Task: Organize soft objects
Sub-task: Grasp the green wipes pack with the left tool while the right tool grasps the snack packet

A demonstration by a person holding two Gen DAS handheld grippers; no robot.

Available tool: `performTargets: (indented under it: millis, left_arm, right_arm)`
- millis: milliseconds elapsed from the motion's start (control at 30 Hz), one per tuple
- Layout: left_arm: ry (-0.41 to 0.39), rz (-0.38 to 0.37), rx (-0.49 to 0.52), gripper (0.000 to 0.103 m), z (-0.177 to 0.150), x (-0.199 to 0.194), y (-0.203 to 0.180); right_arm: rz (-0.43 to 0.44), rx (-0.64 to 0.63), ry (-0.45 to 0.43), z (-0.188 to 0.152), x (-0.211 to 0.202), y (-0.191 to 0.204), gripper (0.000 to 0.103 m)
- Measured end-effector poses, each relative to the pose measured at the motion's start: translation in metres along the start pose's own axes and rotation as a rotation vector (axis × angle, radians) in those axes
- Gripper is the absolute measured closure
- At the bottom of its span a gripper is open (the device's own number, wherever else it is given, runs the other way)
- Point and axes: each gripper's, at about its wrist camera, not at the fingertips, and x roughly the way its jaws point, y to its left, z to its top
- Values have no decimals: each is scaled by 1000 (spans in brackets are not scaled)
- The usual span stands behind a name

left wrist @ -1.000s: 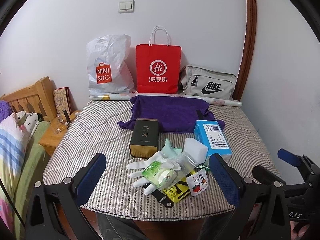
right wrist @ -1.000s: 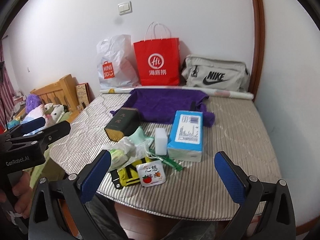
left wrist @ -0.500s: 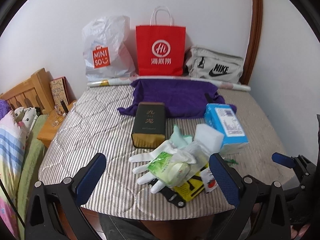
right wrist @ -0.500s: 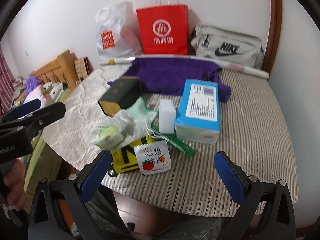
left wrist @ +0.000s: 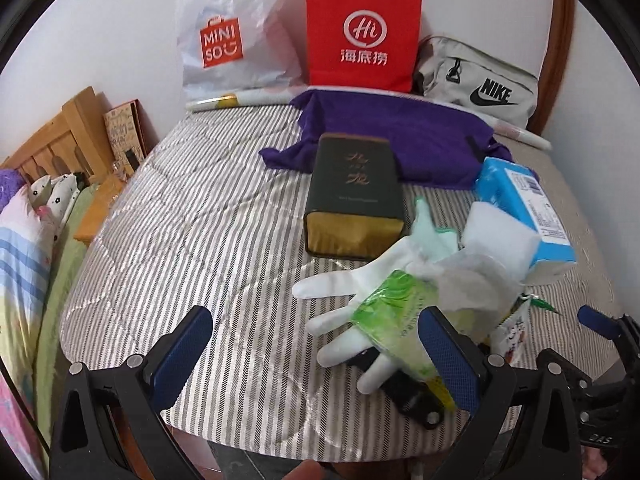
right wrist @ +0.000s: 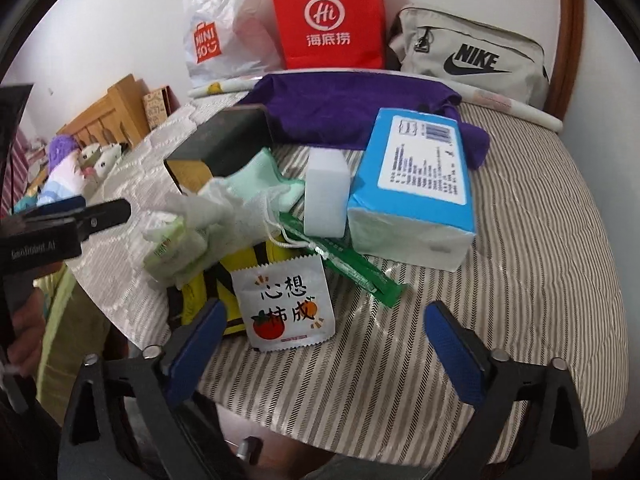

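A pile of small things lies on the striped mattress (left wrist: 192,240). It holds a white glove (left wrist: 344,300), a green tissue pack (left wrist: 400,312), a white sponge (right wrist: 326,192), a blue tissue box (right wrist: 416,184), a white persimmon sachet (right wrist: 286,308) and a yellow pouch (right wrist: 208,296). A dark green tin (left wrist: 354,196) lies before a purple cloth (left wrist: 400,128). My left gripper (left wrist: 316,356) is open, its right finger beside the tissue pack. My right gripper (right wrist: 320,354) is open just short of the sachet.
A white MINISO bag (left wrist: 228,40), a red paper bag (left wrist: 360,36) and a grey Nike bag (left wrist: 480,84) stand against the back wall. A wooden headboard (left wrist: 52,140) and bedding lie to the left. The mattress edge is close below both grippers.
Both grippers have moved forward and down toward the pile, which now looks much larger. Both stay open. Nothing on the mattress has moved.
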Motion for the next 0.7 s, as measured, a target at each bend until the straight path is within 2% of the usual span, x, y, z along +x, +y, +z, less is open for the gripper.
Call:
performTargets:
  millis: [67, 233, 333, 400, 500, 600, 700]
  left_arm:
    - [21, -24, -13, 0, 0, 6, 3]
    - [53, -70, -50, 0, 0, 16, 13]
    - [40, -81, -84, 0, 0, 14, 20]
    - [28, -85, -98, 0, 2, 12, 23]
    - [11, -106, -94, 0, 3, 9, 23]
    - [6, -129, -89, 0, 3, 10, 22]
    - [-6, -116, -79, 0, 3, 11, 17]
  right_arm:
    - [9, -3, 13, -2, 7, 1, 22]
    - [70, -23, -24, -11, 11, 3, 22]
    - [121, -76, -39, -19, 13, 10, 22]
    - [119, -91, -34, -22, 18, 12, 22]
    - [119, -76, -8, -24, 30, 10, 22]
    - [156, -26, -18, -23, 36, 6, 22]
    - [160, -14, -26, -20, 42, 7, 22]
